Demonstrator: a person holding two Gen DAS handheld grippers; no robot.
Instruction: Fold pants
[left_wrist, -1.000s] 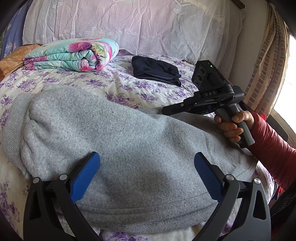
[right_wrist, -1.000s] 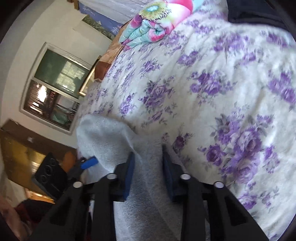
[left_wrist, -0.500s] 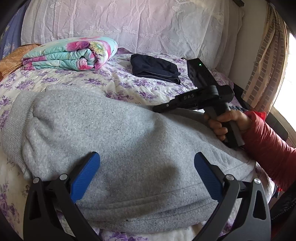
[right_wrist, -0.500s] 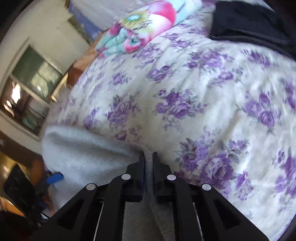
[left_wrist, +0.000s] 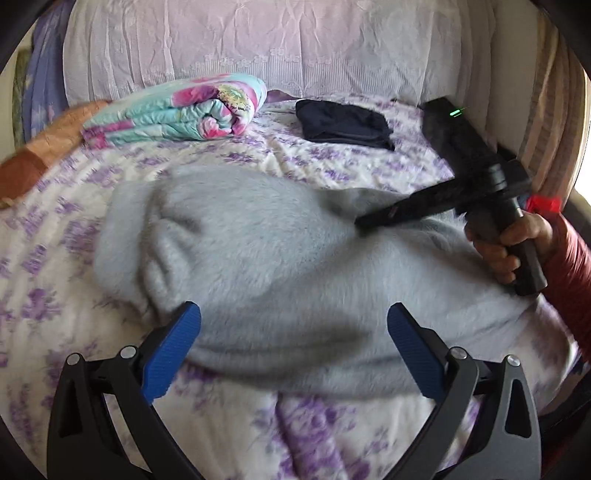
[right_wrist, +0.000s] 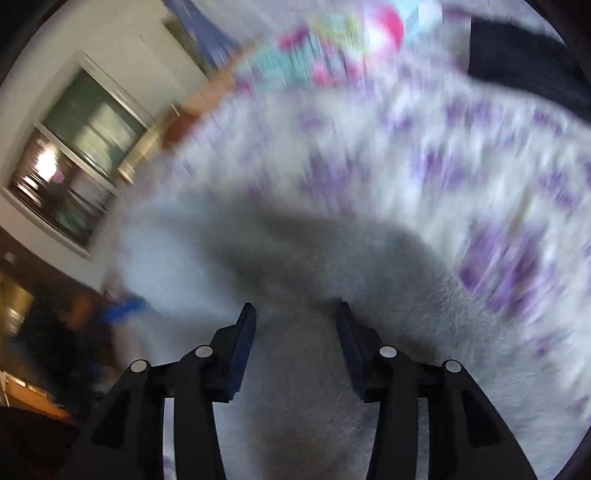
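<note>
Pants (left_wrist: 280, 266) lie bunched — right hand-held gripper (right_wrist: 295, 321) angled down, fingers parted.

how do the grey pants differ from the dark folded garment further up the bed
The grey pants are pale and fleecy, while the dark garment looks nearly black and smooth. The pants sprawl across the near part of the bed in a rumpled heap, whereas the dark garment sits near the headboard as a compact, flat fold. The pants take up far more of the view than the dark garment. Both lie on the purple floral sheet.
</note>
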